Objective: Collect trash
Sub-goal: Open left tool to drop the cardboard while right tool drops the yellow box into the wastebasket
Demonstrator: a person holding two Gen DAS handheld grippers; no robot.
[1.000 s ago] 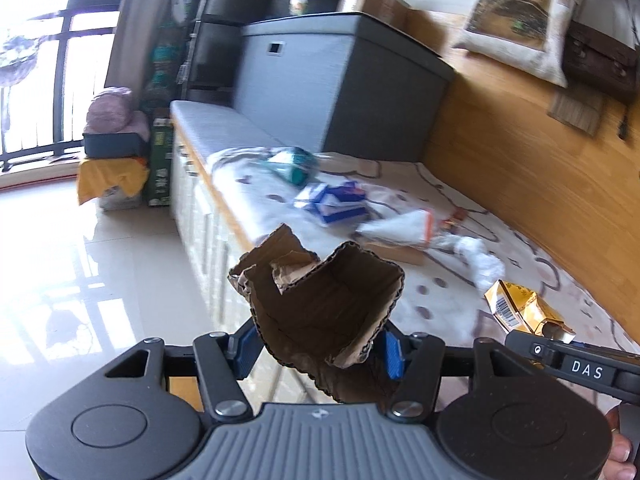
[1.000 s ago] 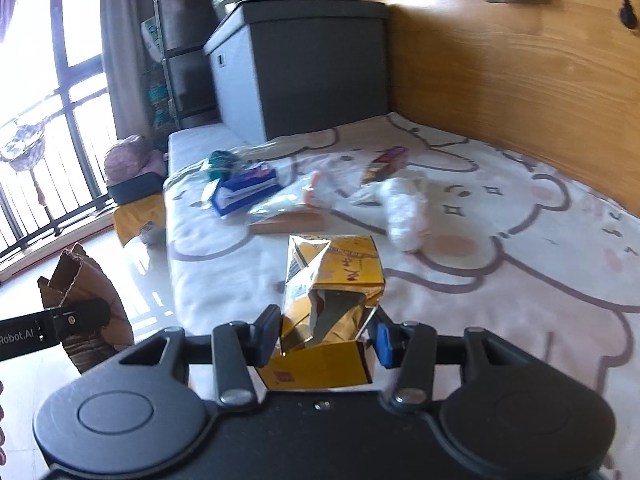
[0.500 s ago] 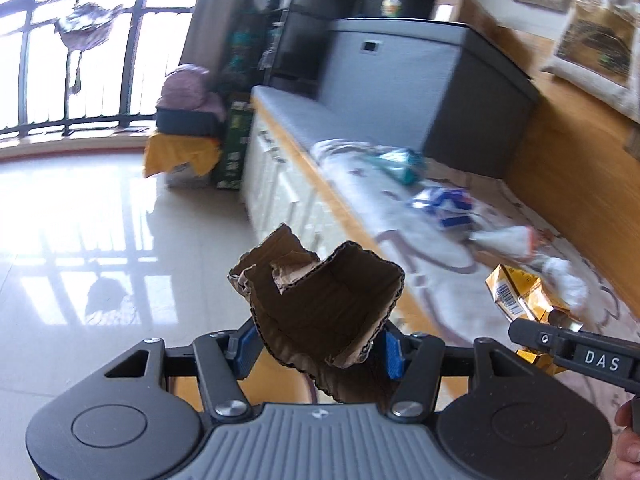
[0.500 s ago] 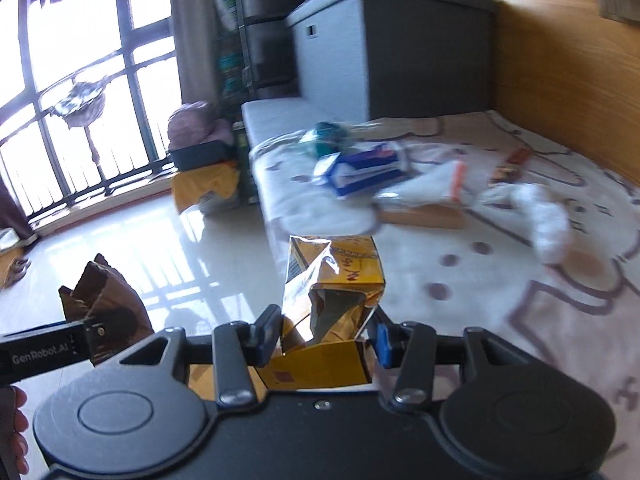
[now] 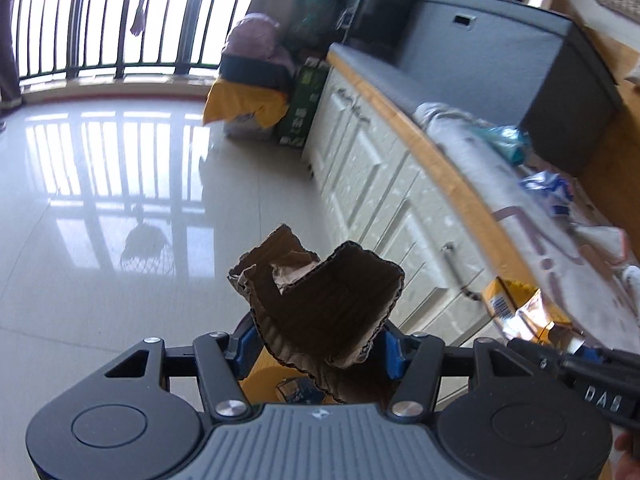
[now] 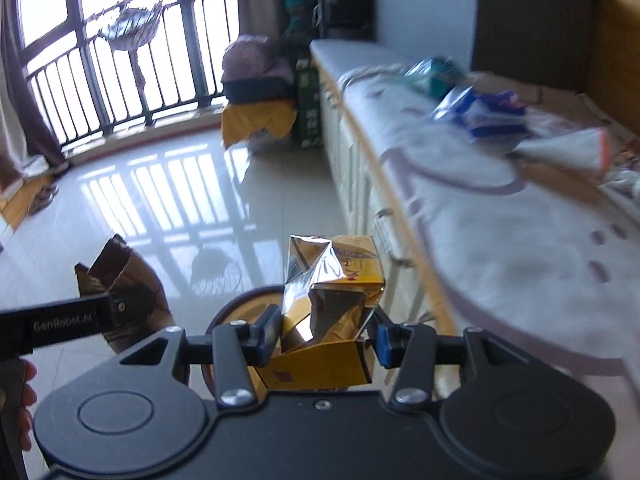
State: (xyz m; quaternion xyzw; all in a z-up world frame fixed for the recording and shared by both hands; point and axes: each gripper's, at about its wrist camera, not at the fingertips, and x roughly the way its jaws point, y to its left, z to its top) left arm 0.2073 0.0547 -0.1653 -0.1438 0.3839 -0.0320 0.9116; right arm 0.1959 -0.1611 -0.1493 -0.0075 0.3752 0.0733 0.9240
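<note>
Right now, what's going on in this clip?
A person is collecting trash with a handheld gripper in each hand. The left gripper is shut on a torn piece of brown cardboard; the right gripper is shut on a crumpled gold carton. Both hang over the tiled floor beside the bench, with a round bin rim partly visible below the right fingers. More wrappers remain on the patterned bench cover.
</note>
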